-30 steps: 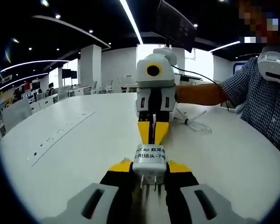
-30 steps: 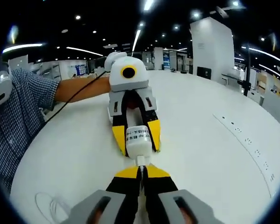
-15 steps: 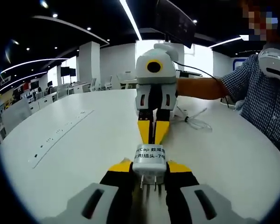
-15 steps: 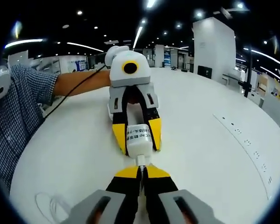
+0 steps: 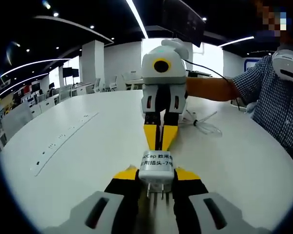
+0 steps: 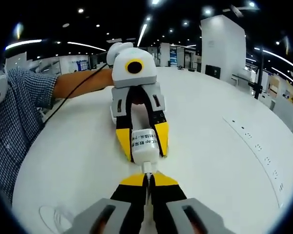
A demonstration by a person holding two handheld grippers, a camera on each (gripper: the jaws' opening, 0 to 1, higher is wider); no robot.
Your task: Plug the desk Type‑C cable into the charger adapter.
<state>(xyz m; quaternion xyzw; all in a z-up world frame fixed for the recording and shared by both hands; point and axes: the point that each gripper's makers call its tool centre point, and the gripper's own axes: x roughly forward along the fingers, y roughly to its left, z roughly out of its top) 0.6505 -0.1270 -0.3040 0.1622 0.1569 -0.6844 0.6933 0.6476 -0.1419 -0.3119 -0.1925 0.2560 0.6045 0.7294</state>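
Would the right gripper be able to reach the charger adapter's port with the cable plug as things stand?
Probably yes. The right gripper, shut on the cable plug, sits directly in line with the charger adapter, which the left gripper clamps facing it. Nothing lies between them; the plug looks already at the port.

Left claw (image 5: 156, 176) and right claw (image 6: 147, 181) tip to tip, both clamped

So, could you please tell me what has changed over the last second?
Almost nothing: the left gripper stays shut on the charger adapter, and the right gripper stays shut on the Type-C plug at its port. Only the views shifted slightly.
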